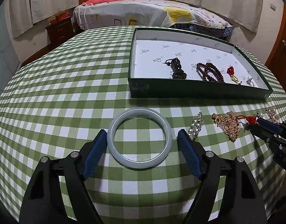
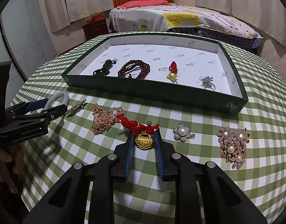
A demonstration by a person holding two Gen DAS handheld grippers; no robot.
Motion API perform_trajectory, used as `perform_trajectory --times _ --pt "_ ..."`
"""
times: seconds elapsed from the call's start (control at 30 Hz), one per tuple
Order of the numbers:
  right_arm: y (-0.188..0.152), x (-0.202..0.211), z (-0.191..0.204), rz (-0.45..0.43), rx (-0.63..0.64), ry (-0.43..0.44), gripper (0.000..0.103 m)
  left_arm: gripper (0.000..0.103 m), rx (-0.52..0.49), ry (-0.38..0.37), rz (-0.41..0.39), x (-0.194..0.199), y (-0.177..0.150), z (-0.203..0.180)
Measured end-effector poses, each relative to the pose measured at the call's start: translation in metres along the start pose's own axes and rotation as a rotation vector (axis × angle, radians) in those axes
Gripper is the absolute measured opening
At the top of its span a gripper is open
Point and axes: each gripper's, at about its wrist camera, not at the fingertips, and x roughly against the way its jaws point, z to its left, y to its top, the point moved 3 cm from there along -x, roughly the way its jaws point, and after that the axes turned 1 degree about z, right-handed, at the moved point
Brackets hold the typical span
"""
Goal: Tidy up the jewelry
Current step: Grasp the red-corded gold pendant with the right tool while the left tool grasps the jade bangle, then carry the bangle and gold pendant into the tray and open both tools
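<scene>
One green box point(image 2: 180, 95) holding five pieces; on the checked cloth point(image 1: 68, 93), one jade bangle point(image 1: 113, 128) between the parted, non-touching left gripper point(image 1: 142, 137), one gold lock pendant point(image 2: 143, 141) clamped by the right gripper point(image 2: 143, 133), four loose brooches

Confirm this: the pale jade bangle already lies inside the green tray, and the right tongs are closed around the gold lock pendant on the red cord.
Not quite. The jade bangle lies on the checked tablecloth, in front of the green tray, between the open left tongs, as the left wrist view shows. The right tongs do close around the gold lock pendant.
</scene>
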Motion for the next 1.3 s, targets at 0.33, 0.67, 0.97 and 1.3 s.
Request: perform_trajectory --times 0.33,0.67,0.97,1.3 --pt "0.001 0.001 -0.001 -0.002 -0.003 0.001 0.023 0.069 -0.020 0.005 -0.004 0.001 -0.002 0.001" --pt "0.002 0.001 -0.003 -0.003 -0.006 0.000 0.023 0.069 -0.034 0.011 -0.010 0.004 -0.003 -0.001" --pt "0.002 0.005 -0.005 -0.011 -0.014 -0.002 0.023 0.069 -0.032 0.014 -0.012 0.007 -0.006 0.001" --pt "0.005 0.016 -0.003 -0.039 -0.018 -0.004 0.023 0.069 -0.037 0.007 -0.036 0.021 -0.004 -0.001"
